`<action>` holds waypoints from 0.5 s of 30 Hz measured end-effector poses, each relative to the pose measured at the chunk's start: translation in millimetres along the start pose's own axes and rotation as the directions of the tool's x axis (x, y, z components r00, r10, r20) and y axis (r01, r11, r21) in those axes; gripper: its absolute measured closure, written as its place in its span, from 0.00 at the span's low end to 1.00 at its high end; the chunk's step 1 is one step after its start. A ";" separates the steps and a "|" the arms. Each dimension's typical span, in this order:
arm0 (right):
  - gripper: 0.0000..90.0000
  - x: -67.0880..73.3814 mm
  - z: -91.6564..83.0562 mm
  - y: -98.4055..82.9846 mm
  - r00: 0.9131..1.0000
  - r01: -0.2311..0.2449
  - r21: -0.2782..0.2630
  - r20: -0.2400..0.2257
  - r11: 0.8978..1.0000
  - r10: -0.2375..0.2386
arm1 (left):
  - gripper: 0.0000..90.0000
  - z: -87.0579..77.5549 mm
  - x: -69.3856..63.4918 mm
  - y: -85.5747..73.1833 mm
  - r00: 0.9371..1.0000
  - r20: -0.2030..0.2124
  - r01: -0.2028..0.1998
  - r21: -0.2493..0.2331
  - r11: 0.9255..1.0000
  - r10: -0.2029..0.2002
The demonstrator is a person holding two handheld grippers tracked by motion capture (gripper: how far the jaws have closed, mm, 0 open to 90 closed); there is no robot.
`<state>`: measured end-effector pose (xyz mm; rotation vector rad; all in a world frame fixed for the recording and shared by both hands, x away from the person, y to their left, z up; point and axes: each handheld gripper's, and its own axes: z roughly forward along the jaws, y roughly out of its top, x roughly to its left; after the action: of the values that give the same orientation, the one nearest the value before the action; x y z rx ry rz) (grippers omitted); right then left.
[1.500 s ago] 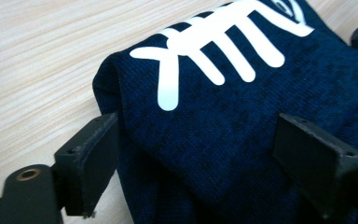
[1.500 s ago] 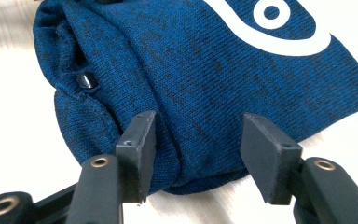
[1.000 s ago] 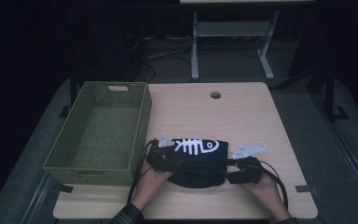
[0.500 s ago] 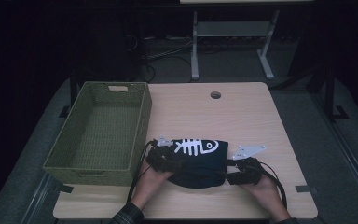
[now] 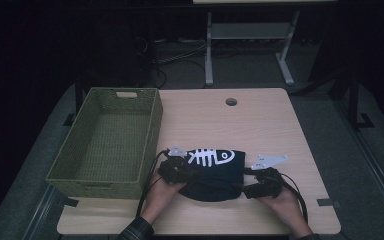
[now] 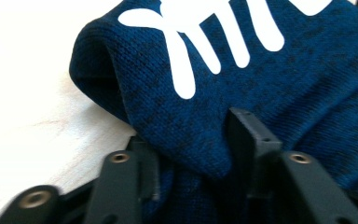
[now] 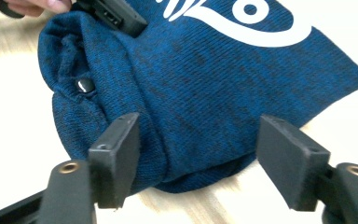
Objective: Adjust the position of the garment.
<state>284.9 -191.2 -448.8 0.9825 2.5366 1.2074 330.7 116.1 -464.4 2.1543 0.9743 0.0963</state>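
Note:
A folded dark blue knit garment (image 5: 215,172) with a white fish-skeleton print lies near the table's front edge. My left gripper (image 5: 180,172) is at its left end. Its jaws have just been closing, and in the left gripper view (image 6: 193,140) they pinch a fold of the garment (image 6: 261,70). My right gripper (image 5: 247,189) is at the right end. Its jaws have just been opening and stand wide (image 7: 200,128) around the rolled edge of the garment (image 7: 205,70); the right pad (image 7: 291,163) is clear of the cloth. A small dark button (image 7: 85,86) shows in a fold.
A green woven basket (image 5: 100,187), empty, stands on the left of the wooden table (image 5: 240,125), close to the left hand. A cable hole (image 5: 231,102) sits at the table's far side. Cables trail from both grippers toward the front edge.

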 end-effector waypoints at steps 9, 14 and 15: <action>0.17 -13.9 -19.2 -11.3 0.996 -0.052 -0.041 0.077 0.998 0.055 | 0.76 -1.3 -4.4 4.6 0.999 -0.016 -0.045 0.026 0.999 0.046; 0.12 -25.3 -29.5 -27.3 0.987 -0.097 -0.044 0.125 0.994 0.102 | 0.76 -1.3 -3.5 4.8 0.999 -0.013 -0.046 0.022 0.999 0.046; 0.10 -28.4 -31.3 -32.0 0.983 -0.115 -0.036 0.138 0.993 0.119 | 0.76 -1.4 -3.7 4.9 0.999 -0.014 -0.047 0.022 0.999 0.047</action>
<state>278.3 -243.4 -455.5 1.1806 2.3784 1.1558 330.6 112.4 -459.3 2.1999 0.9369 0.1248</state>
